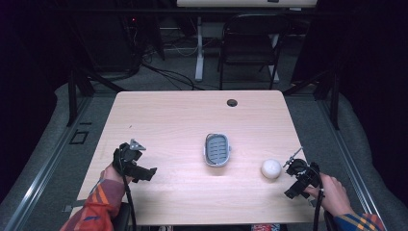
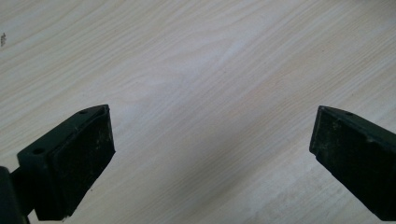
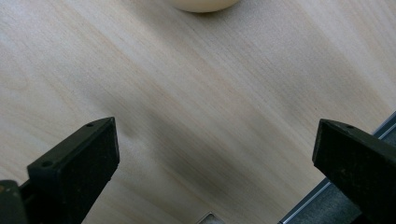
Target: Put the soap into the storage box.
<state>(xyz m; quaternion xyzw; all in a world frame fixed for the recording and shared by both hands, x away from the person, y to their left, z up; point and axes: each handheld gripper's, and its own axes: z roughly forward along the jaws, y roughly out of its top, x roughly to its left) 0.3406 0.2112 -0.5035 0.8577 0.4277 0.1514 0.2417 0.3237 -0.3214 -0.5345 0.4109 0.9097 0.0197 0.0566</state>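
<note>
Nearest the person, both grippers are hovering low over the wooden table [image 1: 168,115], one at each front corner. At about eight o'clock from the table's centre, the left gripper [image 1: 135,162] is being held with its jaws spread wide and nothing between them; the left gripper view is showing bare wood grain between the two black pads. At about four o'clock, the right gripper [image 1: 299,179] is likewise gaping wide and holding nothing. Just beside it, toward ten o'clock from its jaws, a white ball [image 1: 271,169] is sitting on the table, apart from the jaws. Farther in, near the table's middle, a small grey slotted tray [image 1: 217,149] is lying empty.

Judging from this, the reach for the ball is only beginning; the next move is calling for the right gripper to advance until the ball sits between its jaws, then squeeze gently, since a ball may roll.

The right gripper view is catching the ball's [image 3: 203,4] lower edge at twelve o'clock and the table's metal edge rail [image 3: 327,198], while the high view is adding the tray and a black chair [image 1: 250,43] beyond.
</note>
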